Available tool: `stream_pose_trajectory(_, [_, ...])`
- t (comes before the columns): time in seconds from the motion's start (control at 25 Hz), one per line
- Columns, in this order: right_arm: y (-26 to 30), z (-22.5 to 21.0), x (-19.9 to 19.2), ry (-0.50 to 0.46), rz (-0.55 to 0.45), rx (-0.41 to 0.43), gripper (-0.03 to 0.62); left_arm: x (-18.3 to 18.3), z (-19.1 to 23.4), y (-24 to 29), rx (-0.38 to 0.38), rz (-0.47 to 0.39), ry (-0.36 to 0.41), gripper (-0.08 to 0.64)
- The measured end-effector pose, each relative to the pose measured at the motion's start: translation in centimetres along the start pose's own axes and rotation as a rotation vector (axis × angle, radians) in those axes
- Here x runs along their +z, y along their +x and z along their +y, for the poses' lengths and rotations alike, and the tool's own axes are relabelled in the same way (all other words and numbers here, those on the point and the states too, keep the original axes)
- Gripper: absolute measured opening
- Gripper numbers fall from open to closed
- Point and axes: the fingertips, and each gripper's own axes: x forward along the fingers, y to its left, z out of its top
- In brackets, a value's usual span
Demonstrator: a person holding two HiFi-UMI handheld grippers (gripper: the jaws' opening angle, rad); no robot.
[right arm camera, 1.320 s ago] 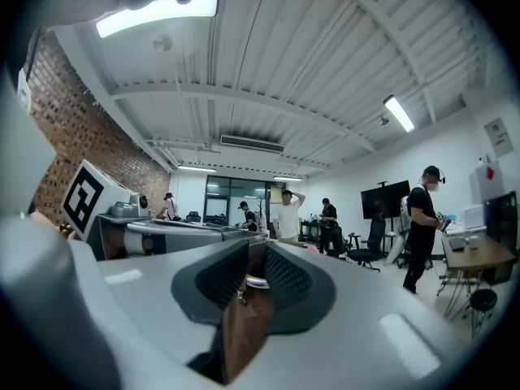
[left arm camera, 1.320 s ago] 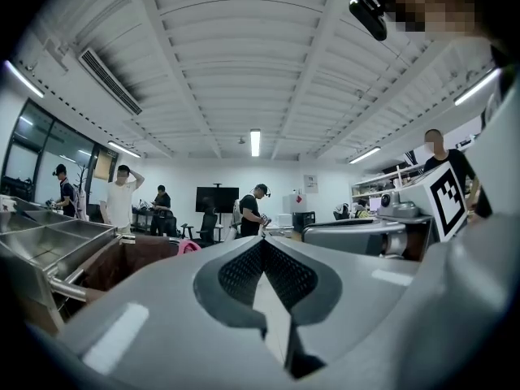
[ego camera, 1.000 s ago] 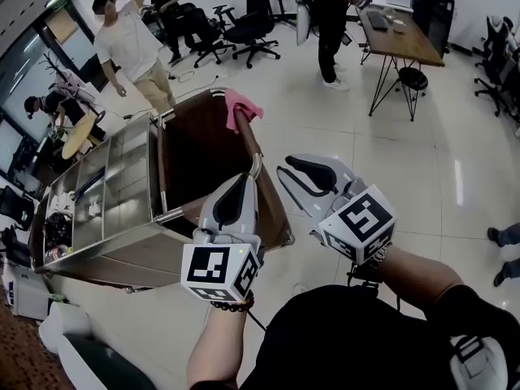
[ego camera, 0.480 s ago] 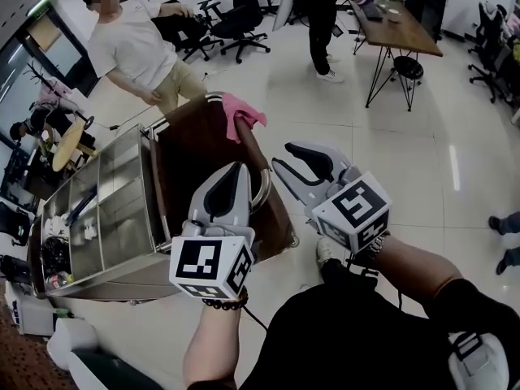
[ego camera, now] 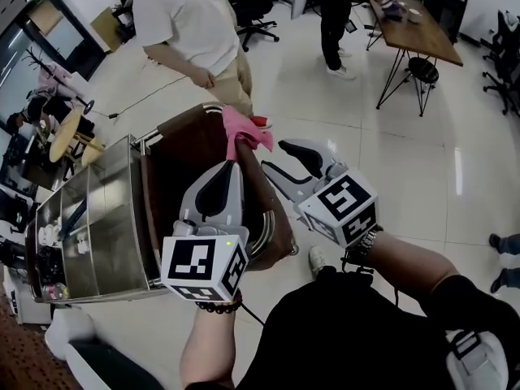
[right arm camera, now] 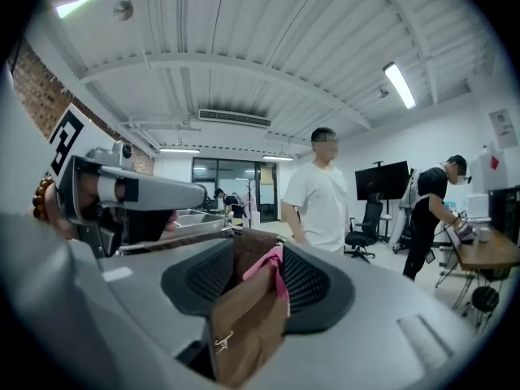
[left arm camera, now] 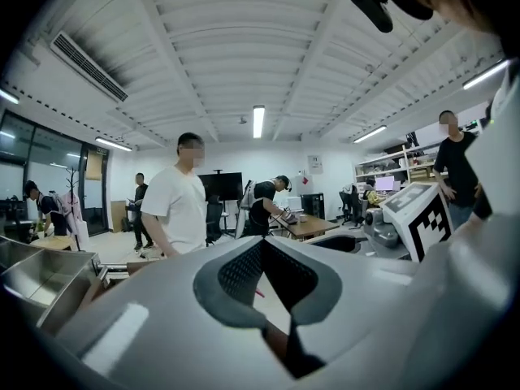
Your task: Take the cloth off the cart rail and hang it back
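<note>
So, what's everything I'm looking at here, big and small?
cloth: one, pink, draped over the cart's top rail
cart: one, steel with a brown side, on the floor at left
person in white shirt: one, standing just beyond the cart
person in black: one, at the desk, far side
desk: one, brown top, black legs, upper right
office chairs: several, black, far side of the room
left gripper: one, grey, jaws shut, over the cart's near end
right gripper: one, grey, jaws open and just been opening, nothing between them, beside the rail, short of the cloth
</note>
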Motion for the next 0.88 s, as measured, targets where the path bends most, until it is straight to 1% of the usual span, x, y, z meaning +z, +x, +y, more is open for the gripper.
stream_pose_trajectory(0.16, [3.6,-3.2,-2.8,0.016,0.055,0.026,0.178,-2.7,2.4,3.9,0.023,0.056,-0.021,0.003])
stream_pose_trajectory(0.36, [7.6,-5.6,-7.0,0.033,0.142,0.068,0.183,-5.1,5.0,6.9,0.05,0.1,-0.053,0.003])
stream_pose_trajectory(0.56, [10.2,-6.9,-9.8,0.047,0.221,0.107,0.19,-6.0,6.4,8.6,0.076,0.129,-0.076,0.003])
stream_pose_trajectory(0.72, [11.6,-7.8,-12.6,0.058,0.288,0.121,0.192,-7.2,7.3,9.8,0.079,0.142,-0.092,0.003])
stream_pose_trajectory(0.88, [12.1,-8.2,-14.2,0.072,0.329,0.133,0.187,-8.3,7.7,10.6,0.078,0.154,-0.101,0.003])
